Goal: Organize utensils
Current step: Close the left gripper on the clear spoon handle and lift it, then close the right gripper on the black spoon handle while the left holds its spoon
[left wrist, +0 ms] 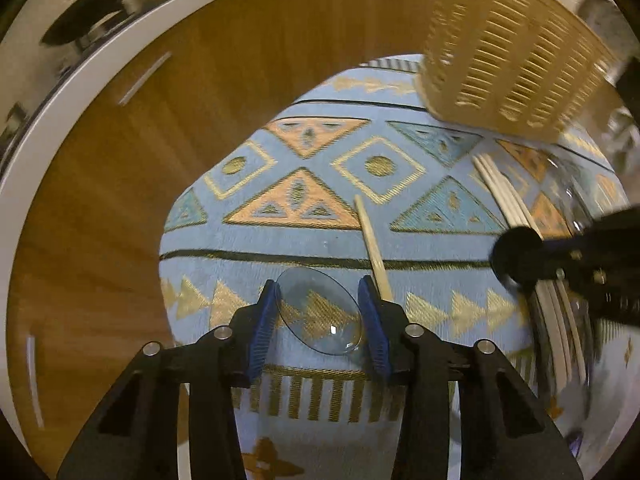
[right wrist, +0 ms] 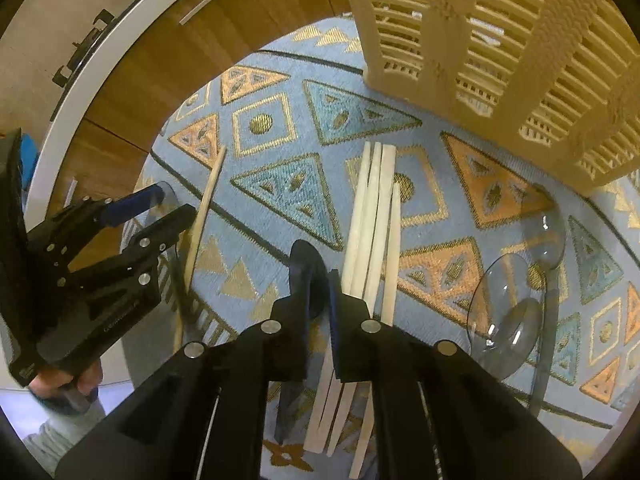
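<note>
Behind chopsticks [right wrist: 374, 216], slatted basket [right wrist: 500, 60] (contents unseen).

One slotted basket [right wrist: 500, 60] stands on the patterned cloth [right wrist: 280, 184]. In front of the basket lie four pale sticks [right wrist: 376, 216] in a bunch. One more wooden stick [right wrist: 208, 204] lies alone, left of the basket. There are three clear spoons: two [right wrist: 508, 312] near the basket's right end, and one [left wrist: 320, 312] by the lone stick.
</note>
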